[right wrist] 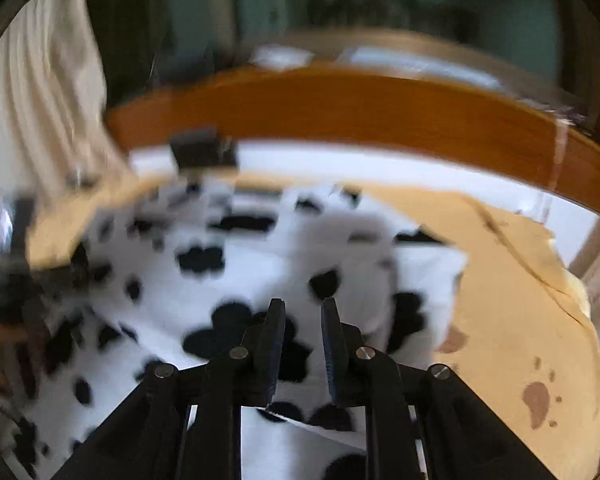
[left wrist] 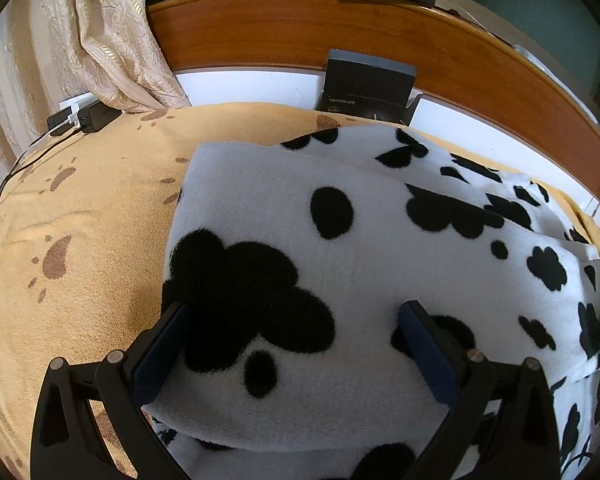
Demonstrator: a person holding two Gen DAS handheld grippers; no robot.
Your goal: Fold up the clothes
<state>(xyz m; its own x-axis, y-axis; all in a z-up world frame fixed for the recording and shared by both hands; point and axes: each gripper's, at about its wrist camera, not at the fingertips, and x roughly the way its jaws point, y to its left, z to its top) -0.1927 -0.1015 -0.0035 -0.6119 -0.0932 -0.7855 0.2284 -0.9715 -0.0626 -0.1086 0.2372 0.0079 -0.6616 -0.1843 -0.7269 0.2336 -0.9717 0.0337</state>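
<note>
Fleece garment (left wrist: 380, 232), white with black cow-like blotches, lies folded on a tan blanket with brown paw prints (left wrist: 68, 248) that covers the bed. Going from the left of the left wrist view: a cream curtain (left wrist: 100, 32) hangs down to the blanket's far edge, and just beside its hem two black chargers (left wrist: 86, 118) sit with a white plug and cables trailing off toward the left. Further right, a dark box (left wrist: 366, 84) stands against the white strip below the wooden bed frame (left wrist: 340, 32). The garment fills the middle and right, its folded top layer ending in a straight edge on the left and lower layers stepping out to the right. The left gripper (left wrist: 296, 356) stands wide open over the near part of the fold; its blue-padded fingers (left wrist: 162, 356) straddle the fabric, and whether the pads press on it cannot be told.

The right wrist view is blurred. At its far left a dark shape and part of a hand (right wrist: 4, 344) can just be made out. The garment (right wrist: 260, 264) spreads across the left and middle, and the right gripper (right wrist: 302, 344) is over it with its jaws narrowly apart and opening, only a thin gap between them and no cloth visibly pinched. To the right the blanket (right wrist: 500, 320) lies bare, with the bed frame (right wrist: 360, 108) beyond
</note>
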